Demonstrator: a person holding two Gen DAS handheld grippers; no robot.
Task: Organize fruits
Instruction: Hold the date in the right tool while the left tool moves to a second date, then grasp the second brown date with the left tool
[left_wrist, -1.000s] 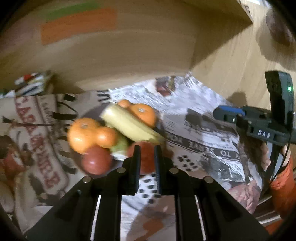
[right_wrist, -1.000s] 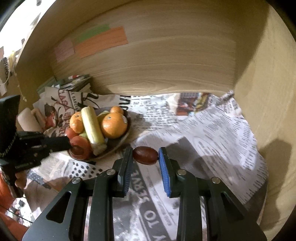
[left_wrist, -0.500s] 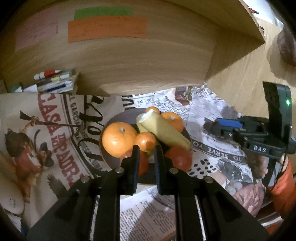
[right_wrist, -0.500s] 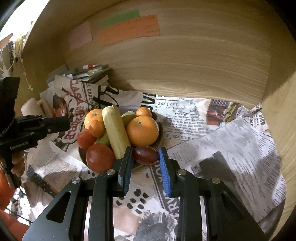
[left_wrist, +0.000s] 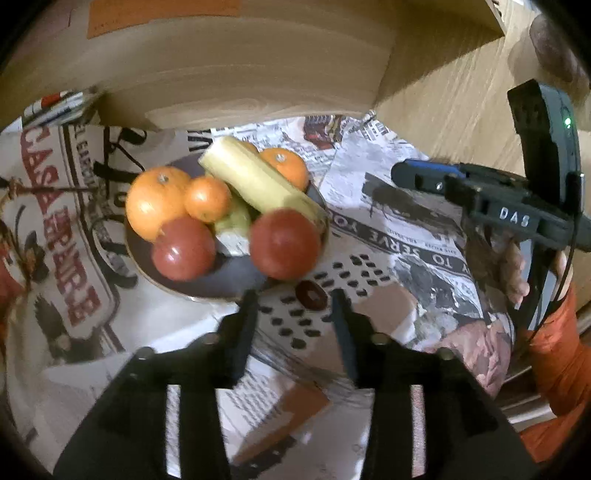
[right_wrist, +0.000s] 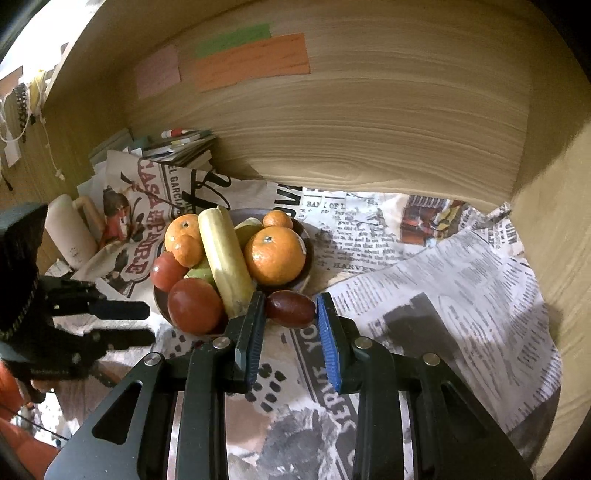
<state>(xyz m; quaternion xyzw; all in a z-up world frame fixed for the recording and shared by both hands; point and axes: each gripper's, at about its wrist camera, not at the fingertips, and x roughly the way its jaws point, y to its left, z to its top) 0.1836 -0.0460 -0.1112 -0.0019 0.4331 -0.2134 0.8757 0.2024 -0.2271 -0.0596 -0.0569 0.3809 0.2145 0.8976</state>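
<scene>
A dark bowl (left_wrist: 207, 284) (right_wrist: 308, 258) holds oranges (right_wrist: 274, 255), a pale banana (right_wrist: 223, 258) (left_wrist: 258, 184) and red tomatoes (left_wrist: 284, 243) (right_wrist: 195, 305). My right gripper (right_wrist: 290, 310) is shut on a dark red oval fruit (right_wrist: 290, 308) and holds it at the bowl's near right rim. My left gripper (left_wrist: 293, 302) is open and empty, just in front of the bowl. It shows in the right wrist view (right_wrist: 122, 321) at the left. The right gripper shows in the left wrist view (left_wrist: 417, 177) at the right.
Newspapers (right_wrist: 424, 266) cover the surface inside a wooden alcove. The back wall (right_wrist: 351, 129) carries coloured paper notes (right_wrist: 251, 62). Books (right_wrist: 177, 146) are stacked at the back left. A white cylinder (right_wrist: 70, 232) lies left of the bowl. A side wall (right_wrist: 554, 221) rises at the right.
My left gripper has opened and pulled back from the bowl. My right gripper has carried the dark red fruit up to the bowl's near rim.
</scene>
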